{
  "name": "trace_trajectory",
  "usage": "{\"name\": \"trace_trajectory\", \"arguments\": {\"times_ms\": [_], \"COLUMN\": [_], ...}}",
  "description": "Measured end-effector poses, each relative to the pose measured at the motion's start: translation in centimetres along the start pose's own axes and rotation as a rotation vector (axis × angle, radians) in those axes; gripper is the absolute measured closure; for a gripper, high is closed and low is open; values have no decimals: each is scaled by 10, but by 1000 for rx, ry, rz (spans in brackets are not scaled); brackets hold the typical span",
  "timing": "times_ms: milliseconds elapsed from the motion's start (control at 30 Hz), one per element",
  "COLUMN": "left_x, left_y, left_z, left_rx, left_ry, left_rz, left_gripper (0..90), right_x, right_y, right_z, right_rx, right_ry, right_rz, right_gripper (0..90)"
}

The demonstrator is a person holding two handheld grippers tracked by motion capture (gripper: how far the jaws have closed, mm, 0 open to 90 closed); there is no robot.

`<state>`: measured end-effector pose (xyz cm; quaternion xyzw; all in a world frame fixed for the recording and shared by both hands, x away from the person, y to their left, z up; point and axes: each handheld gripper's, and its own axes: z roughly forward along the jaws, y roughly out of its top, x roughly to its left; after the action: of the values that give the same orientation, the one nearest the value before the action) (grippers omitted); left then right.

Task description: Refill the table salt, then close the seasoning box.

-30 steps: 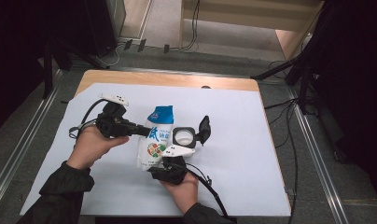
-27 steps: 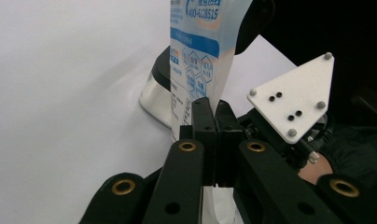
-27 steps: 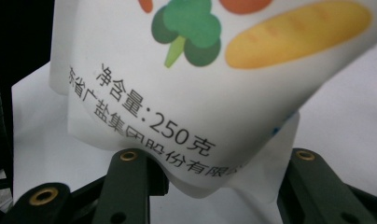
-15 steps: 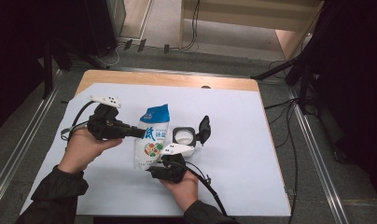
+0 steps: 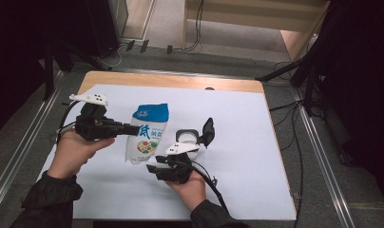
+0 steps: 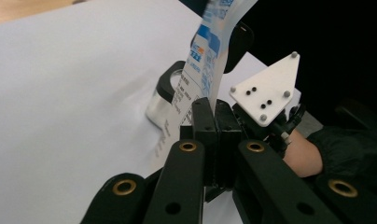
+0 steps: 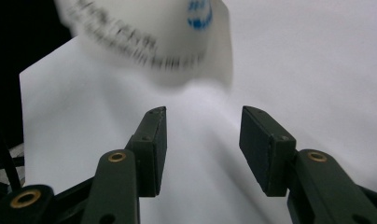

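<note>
Your left tongs (image 5: pixel 133 129) clamp the bag's (image 5: pixel 147 135) edge and have lifted it leftward, away from the jar (image 5: pixel 186 142). Your right tongs (image 7: pixel 200 149) have just been opening, nothing between them. Bag hangs above the desk (image 5: pixel 237 123); handover looks done.

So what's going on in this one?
A person works at a table covered in white, a gripper in each hand. The left gripper is shut on the edge of a white and blue pouch and holds it up off the table. The right gripper has just been opening, with nothing between its jaws. A small clear container with a flipped-open black lid sits beside it.
</note>
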<state>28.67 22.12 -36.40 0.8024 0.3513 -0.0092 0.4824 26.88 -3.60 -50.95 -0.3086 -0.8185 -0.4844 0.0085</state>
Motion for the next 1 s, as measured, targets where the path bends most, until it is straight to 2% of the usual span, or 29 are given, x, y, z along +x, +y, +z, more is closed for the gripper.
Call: {"name": "trace_trajectory", "arguments": {"times_ms": [167,433,633,767,867,1000], "left_x": [10,19,23,27,30,35], "left_y": [-4,-8,-9,-8,-7,-7], "left_z": [-3,-2,0,1,3,5], "left_rx": [11,21,17,14,6,0], "left_ry": [61,97,130,138,141,154], "left_rz": [-20,-35,-38,-41,-43,-49], "left_gripper": [900,900,900,900,900,900], "right_x": [0,-6,-17,-30,-38,-45], "right_y": [2,1,-13,-17,-18,-20], "right_z": [-8,-36,-65,-81,-92,-105], "right_rx": [-8,13,57,50,29,17], "right_ry": [10,28,-8,-23,-26,-52], "right_rz": [8,-20,-70,-43,-4,-11], "right_gripper": [525,508,506,506,508,513]}}
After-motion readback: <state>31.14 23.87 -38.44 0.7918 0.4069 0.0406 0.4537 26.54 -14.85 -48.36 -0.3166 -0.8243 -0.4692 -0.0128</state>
